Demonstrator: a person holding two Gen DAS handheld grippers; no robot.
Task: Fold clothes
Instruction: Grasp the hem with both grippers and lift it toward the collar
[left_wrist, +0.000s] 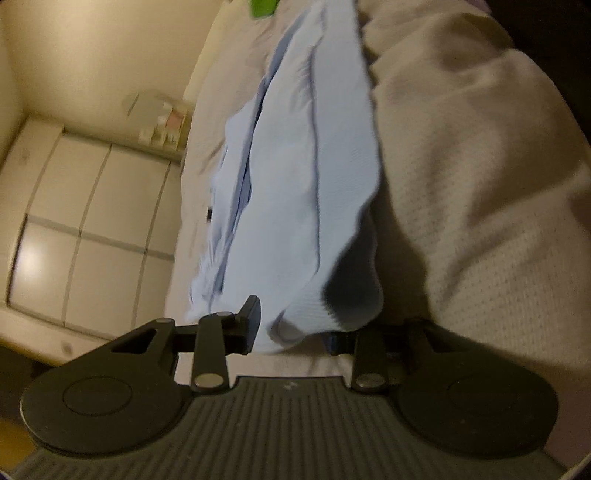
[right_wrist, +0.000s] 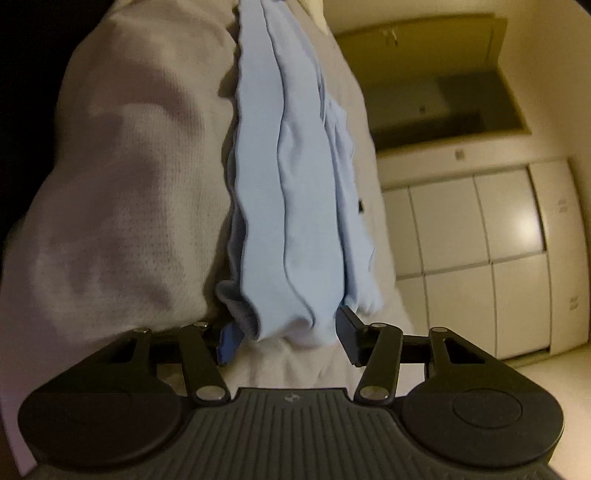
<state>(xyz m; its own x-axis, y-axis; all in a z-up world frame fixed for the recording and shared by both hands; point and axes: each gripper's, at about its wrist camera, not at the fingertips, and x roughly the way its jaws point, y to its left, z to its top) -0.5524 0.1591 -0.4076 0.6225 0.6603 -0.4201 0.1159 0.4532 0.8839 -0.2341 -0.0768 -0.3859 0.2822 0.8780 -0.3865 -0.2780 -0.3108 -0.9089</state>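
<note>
Between the fingers of the left gripper (left_wrist: 293, 328) sits one bunched end of a pale blue garment (left_wrist: 303, 177), the near pad pressed against its hem and the far pad mostly hidden under the cloth, so the jaws stand narrowly apart and clamped on the fabric. From there the garment runs straight ahead in long folds across a cream knitted blanket (left_wrist: 472, 192) that rises in a soft hump on one side. Beyond the other side lie glossy white floor tiles (left_wrist: 85, 236) and a blurred cluster of small containers (left_wrist: 162, 122) against the wall. A green scrap (left_wrist: 264, 7) shows at the far end, past the cloth. The right gripper (right_wrist: 288, 334) has the opposite end of the garment (right_wrist: 291, 192) lying in its wider gap; whether its pads actually press the cloth I cannot tell. Beside that gripper the blanket (right_wrist: 122, 177) bulges close, and on the open side stand white cabinet doors (right_wrist: 480, 229) below a recessed shelf (right_wrist: 443, 99).
</note>
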